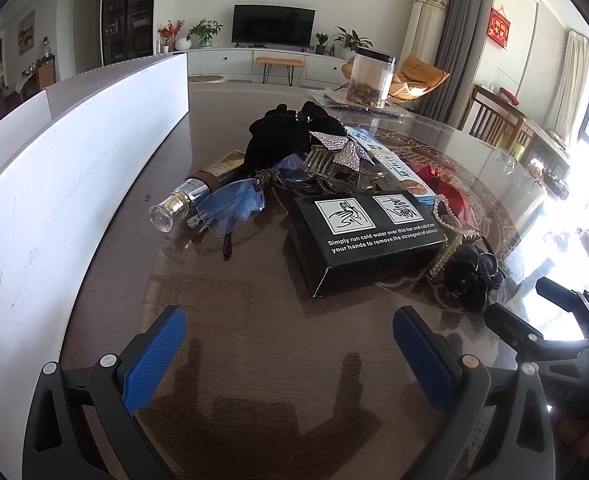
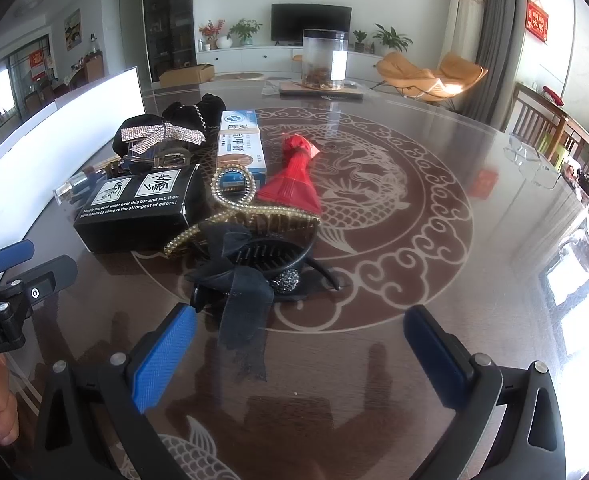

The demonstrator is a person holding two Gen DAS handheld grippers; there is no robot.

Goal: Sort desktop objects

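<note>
Left gripper [image 1: 290, 344]: jaws spread wide, empty, low over glossy table [image 1: 254, 360].
Ahead left: small glass bottle [image 1: 182, 200] on its side; likely slippery, fragile; best pinched across the body.
Ahead centre-left: blue-lensed glasses [image 1: 234, 204] touching the bottle; light, delicate; better taken at the bridge.
Ahead centre: black box [image 1: 364, 236]; stiff, light; graspable across its short sides.
Right gripper [image 2: 298, 354]: jaws wide apart, holding nothing.
Just ahead of right gripper: black bow hair clip [image 2: 254, 276]; soft ribbon, rigid claw; claw the surer hold.
Beyond, right: red tassel [image 2: 294, 180]; soft, limp.
</note>
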